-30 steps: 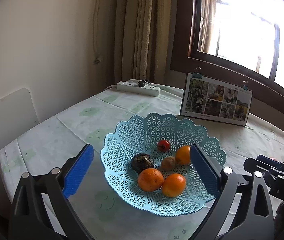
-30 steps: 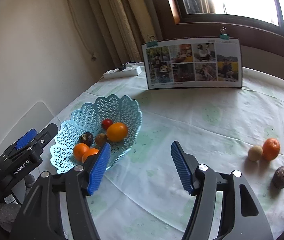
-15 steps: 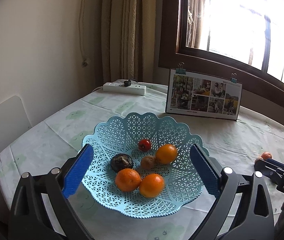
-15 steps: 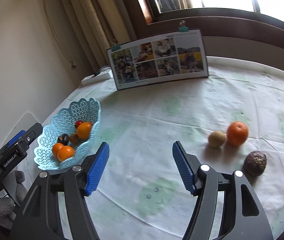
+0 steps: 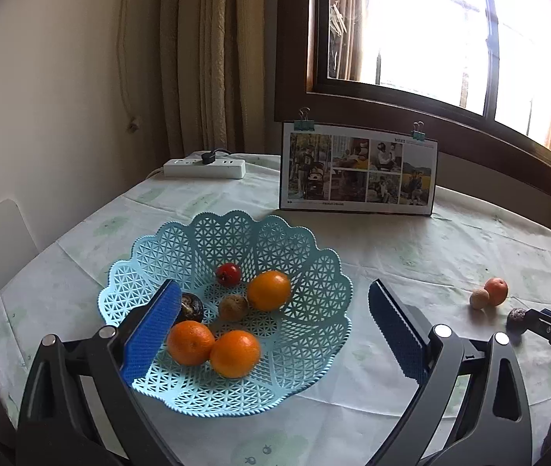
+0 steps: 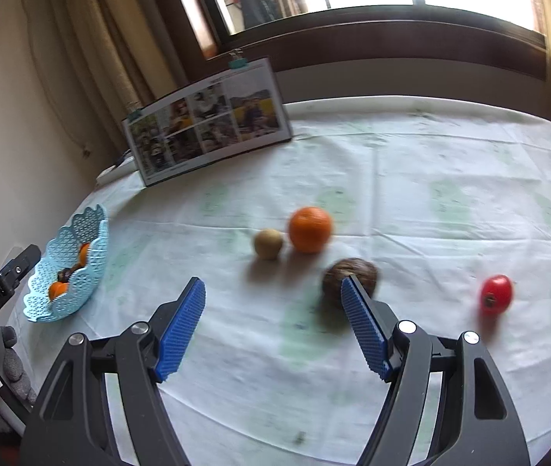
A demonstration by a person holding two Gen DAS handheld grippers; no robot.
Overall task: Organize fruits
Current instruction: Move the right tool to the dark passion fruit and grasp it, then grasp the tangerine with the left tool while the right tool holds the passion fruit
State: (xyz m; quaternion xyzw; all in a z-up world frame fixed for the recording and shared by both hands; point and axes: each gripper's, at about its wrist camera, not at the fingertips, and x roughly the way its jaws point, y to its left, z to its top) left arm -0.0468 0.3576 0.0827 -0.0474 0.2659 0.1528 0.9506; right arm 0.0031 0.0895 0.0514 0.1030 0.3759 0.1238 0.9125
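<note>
right tool (image 6: 273, 322) spread wide, near dark fruit (image 6: 349, 280)

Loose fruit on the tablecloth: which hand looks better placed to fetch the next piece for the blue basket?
The right. Its open gripper points at the loose fruit, with the dark brown fruit beside one of its fingers. The left gripper, also open and empty, hangs over the basket, away from those pieces.

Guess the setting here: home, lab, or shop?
Likely a home dining corner: a table under a pale patterned tablecloth, beige curtains beside a dark wood-framed window, a clipped family photo collage board, and a light blue plastic lattice fruit basket.
</note>
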